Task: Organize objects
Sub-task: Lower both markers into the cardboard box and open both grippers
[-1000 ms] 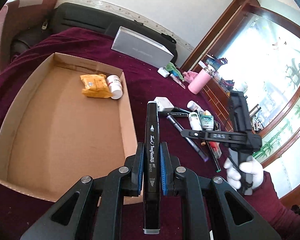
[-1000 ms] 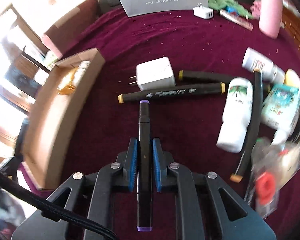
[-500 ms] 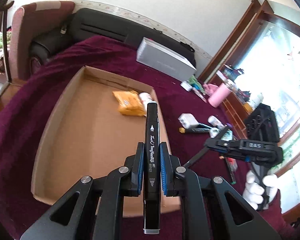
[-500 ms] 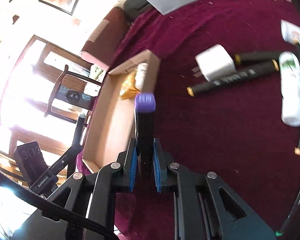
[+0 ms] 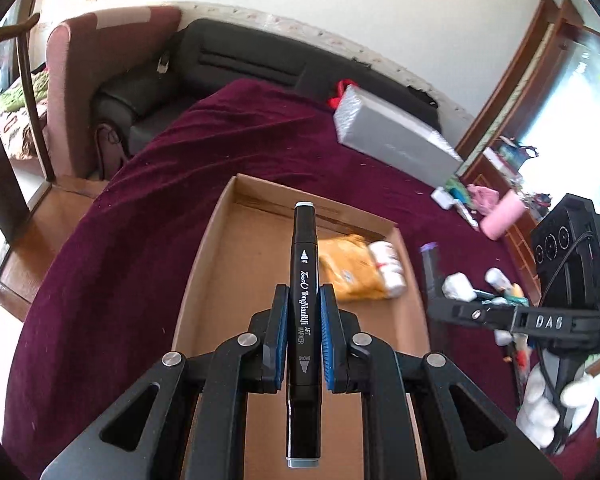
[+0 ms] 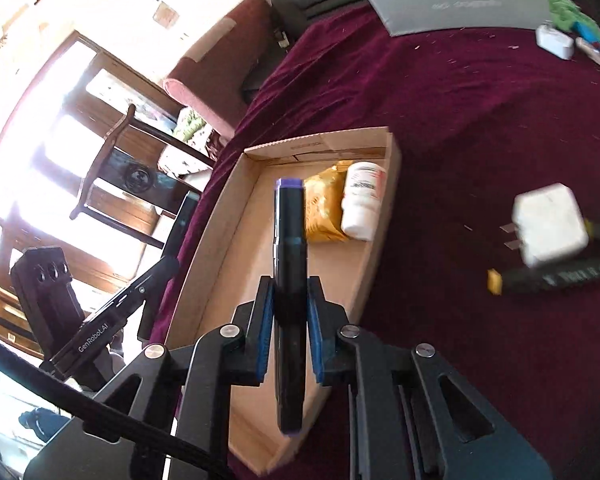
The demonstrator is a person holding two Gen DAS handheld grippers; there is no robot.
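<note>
both claws are clamped on markers: left gripper (image 5: 303,322) pinches a black art marker (image 5: 305,280) with grey caps, right gripper (image 6: 287,322) pinches a purple-capped marker (image 6: 288,264), each held lengthwise over the cardboard tray (image 5: 204,264). the purple marker's lettering is blurred. two things lie in the tray's far right corner: one yellow packet (image 6: 324,208) and one white bottle (image 6: 362,200). right of the tray on the maroon cloth (image 6: 460,120) sit one white charger (image 6: 548,226), smeared, and a yellow-ended marker (image 6: 556,278), cut off.

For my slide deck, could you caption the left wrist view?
Left hand-held gripper clamps a black art marker above the cardboard tray holding a yellow packet.
</note>
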